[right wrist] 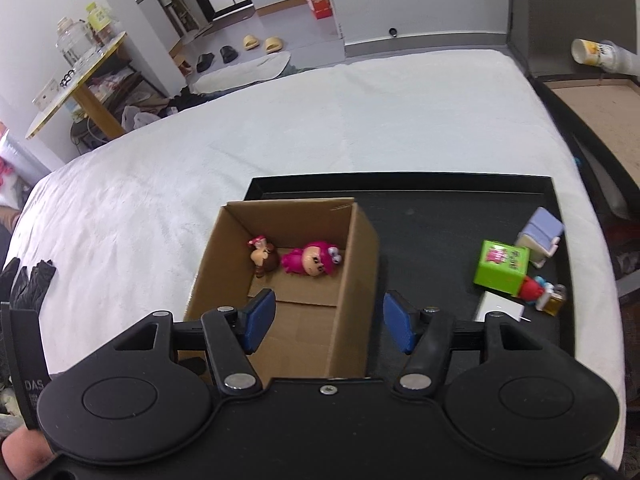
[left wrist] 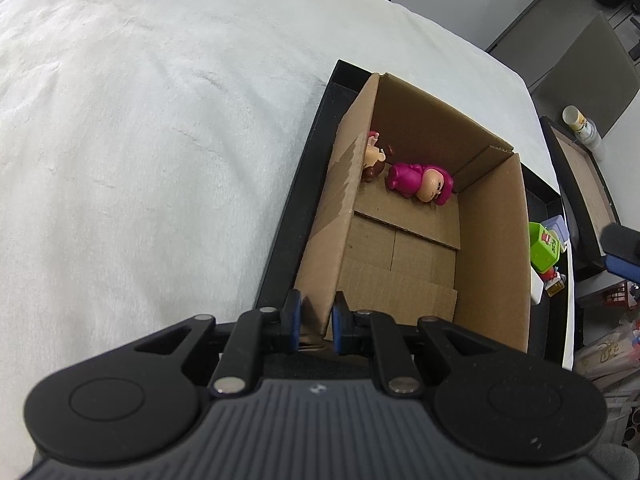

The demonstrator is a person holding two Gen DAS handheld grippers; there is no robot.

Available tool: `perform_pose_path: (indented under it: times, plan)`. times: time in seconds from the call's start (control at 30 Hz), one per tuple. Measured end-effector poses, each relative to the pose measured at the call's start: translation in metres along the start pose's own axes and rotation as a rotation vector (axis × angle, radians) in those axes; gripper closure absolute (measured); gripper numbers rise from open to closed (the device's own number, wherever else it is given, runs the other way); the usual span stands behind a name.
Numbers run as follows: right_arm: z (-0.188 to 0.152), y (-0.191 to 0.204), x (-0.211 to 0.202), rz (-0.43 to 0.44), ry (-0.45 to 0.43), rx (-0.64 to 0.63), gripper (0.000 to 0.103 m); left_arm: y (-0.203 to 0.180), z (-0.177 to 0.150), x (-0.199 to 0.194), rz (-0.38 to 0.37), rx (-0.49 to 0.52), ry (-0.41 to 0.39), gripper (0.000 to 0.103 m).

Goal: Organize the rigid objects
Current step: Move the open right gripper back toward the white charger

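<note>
An open cardboard box stands on a black tray. Inside it lie a magenta figurine and a brown-haired figurine. My left gripper is shut on the box's near left wall corner. My right gripper is open and empty, above the box's near right part. Loose on the tray to the right are a green cube, a pale blue and white toy, a red toy and a small bottle.
The tray sits on a white fleece-covered bed. A white card lies on the tray by the green cube. A framed board and a cup are at the far right. A side table stands beyond the bed.
</note>
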State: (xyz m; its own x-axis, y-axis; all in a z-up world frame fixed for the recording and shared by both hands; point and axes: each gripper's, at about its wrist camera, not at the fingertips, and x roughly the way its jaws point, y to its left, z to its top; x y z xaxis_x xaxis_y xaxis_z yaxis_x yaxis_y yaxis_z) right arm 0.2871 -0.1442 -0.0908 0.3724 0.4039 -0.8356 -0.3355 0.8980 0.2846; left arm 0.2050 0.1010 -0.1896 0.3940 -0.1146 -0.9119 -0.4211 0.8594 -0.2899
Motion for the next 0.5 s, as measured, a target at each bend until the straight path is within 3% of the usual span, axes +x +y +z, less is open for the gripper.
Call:
perform_pose_path:
  times: [0.5]
  plan:
    - [-0.01,-0.056,-0.021,0.023,-0.069,0.086,0.029,-0.005,0.002,0.0,0.044,0.011,0.002,0.09]
